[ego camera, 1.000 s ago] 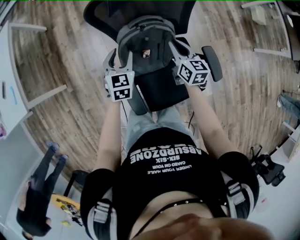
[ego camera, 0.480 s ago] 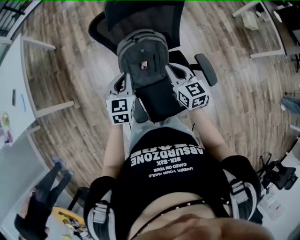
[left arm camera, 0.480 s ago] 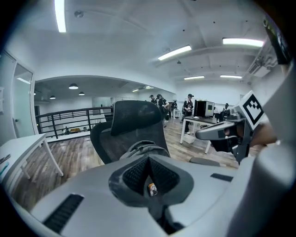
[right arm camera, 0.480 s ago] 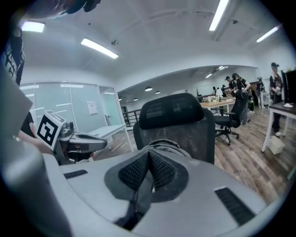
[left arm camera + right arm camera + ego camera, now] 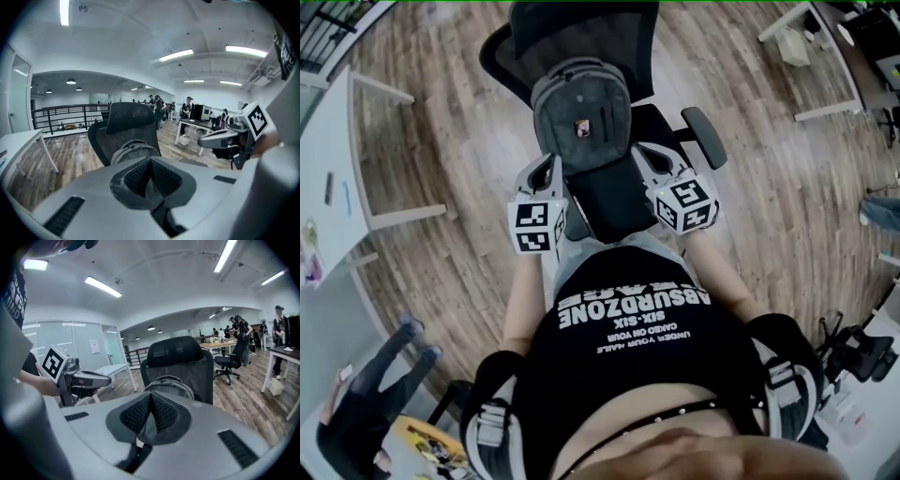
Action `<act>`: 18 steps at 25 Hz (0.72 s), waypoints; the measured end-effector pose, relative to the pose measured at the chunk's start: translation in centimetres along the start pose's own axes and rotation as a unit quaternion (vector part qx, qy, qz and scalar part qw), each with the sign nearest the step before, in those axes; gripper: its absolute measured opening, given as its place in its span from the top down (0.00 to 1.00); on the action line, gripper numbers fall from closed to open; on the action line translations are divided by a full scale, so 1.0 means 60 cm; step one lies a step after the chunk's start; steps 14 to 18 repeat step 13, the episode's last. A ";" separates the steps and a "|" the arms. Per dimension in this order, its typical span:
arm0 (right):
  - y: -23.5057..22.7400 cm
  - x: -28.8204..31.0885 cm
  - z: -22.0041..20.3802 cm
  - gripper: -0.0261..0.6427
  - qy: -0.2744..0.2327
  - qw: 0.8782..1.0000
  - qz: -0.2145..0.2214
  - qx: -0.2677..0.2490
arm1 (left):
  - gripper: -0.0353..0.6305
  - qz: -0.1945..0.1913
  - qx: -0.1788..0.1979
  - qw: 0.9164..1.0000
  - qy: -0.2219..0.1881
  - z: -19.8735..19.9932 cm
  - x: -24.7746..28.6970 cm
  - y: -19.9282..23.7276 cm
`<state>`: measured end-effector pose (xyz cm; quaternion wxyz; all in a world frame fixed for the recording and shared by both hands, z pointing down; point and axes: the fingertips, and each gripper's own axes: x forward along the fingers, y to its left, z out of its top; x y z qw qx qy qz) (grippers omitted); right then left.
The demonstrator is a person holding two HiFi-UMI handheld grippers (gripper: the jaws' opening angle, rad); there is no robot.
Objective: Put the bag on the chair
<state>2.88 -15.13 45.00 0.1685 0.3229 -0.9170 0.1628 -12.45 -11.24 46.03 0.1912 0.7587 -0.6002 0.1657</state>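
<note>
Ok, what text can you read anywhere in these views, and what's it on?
"ABSURDZONE": black T-shirt, upside down in the head view.
"SIX-SIX": same shirt, next line.
Two smaller shirt lines: too blurred to read.
Backpack badge: too small to read.
Marker cubes: square patterns only, no words.

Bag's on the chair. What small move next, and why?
Probably draw both grippers back and stop: the bag rests upright on the chair against its backrest, and the left gripper and right gripper are shut on nothing.
</note>
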 end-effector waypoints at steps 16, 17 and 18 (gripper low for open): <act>-0.001 -0.029 -0.040 0.94 0.018 1.000 -0.024 0.010 | 0.92 -0.004 0.007 1.000 0.022 -0.021 -0.010 -0.030; -0.001 -0.029 -0.040 0.94 0.018 1.000 -0.024 0.010 | 0.92 -0.004 0.007 1.000 0.022 -0.021 -0.010 -0.030; -0.001 -0.029 -0.040 0.94 0.018 1.000 -0.024 0.010 | 0.92 -0.004 0.007 1.000 0.022 -0.021 -0.010 -0.030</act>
